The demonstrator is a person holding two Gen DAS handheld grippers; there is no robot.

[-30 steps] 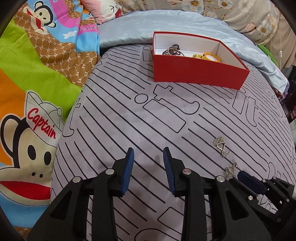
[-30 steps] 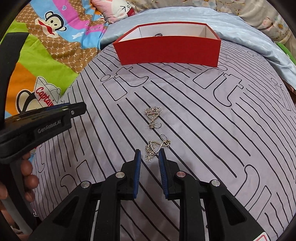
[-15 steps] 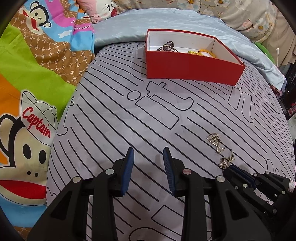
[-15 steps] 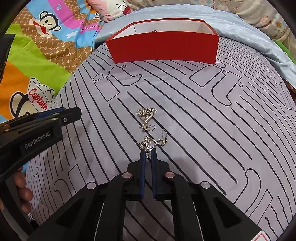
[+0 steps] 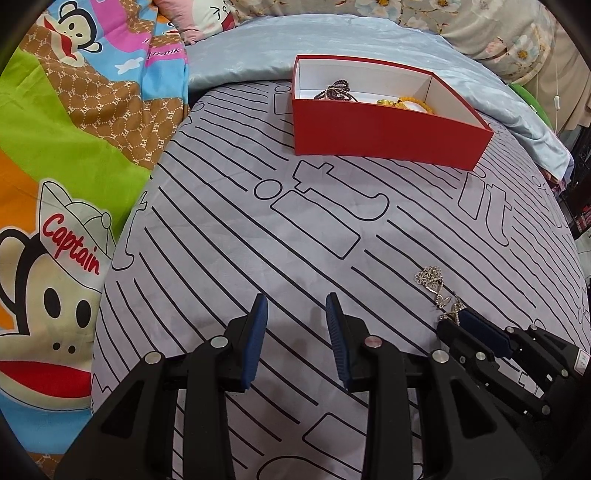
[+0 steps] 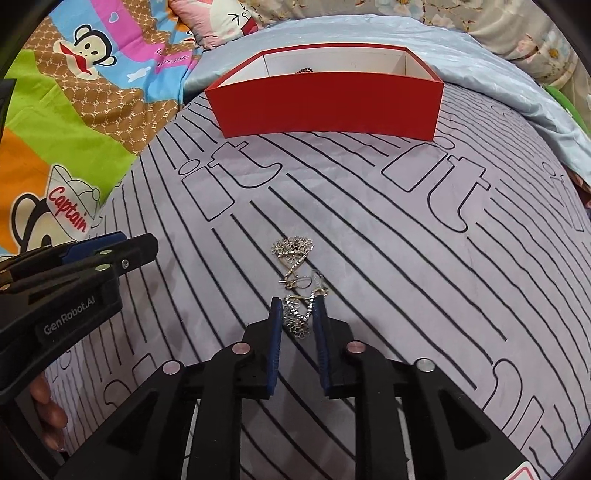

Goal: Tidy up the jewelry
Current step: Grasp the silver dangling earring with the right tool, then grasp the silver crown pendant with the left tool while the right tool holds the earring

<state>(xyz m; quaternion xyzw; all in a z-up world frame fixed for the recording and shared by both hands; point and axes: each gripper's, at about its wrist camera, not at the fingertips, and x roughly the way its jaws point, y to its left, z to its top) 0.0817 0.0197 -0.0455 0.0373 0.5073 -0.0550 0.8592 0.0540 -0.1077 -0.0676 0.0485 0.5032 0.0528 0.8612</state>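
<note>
Two silver flower earrings lie on the grey striped sheet. The far earring (image 6: 293,254) (image 5: 428,277) rests free. The near earring (image 6: 298,318) (image 5: 452,314) lies between the blue pads of my right gripper (image 6: 298,302) (image 5: 456,319). Its jaws are opening and the pads stand clear of the earring on both sides. My left gripper (image 5: 297,302) (image 6: 136,242) hovers open over bare sheet to the left, nothing between its fingers. The red box (image 5: 388,129) (image 6: 328,107) sits at the back, holding a dark bead bracelet (image 5: 336,90) and a yellow bead bracelet (image 5: 406,101).
A bright cartoon monkey blanket (image 5: 66,166) covers the bed's left side. A pale blue quilt (image 5: 332,37) and floral pillows (image 5: 480,22) lie behind the box. A person's fingers (image 6: 48,413) hold the left gripper's handle.
The right gripper's jaws closed at the near earring's tip, then parted again; they now reach further forward with the earring between them. The left gripper stayed open and in place.
</note>
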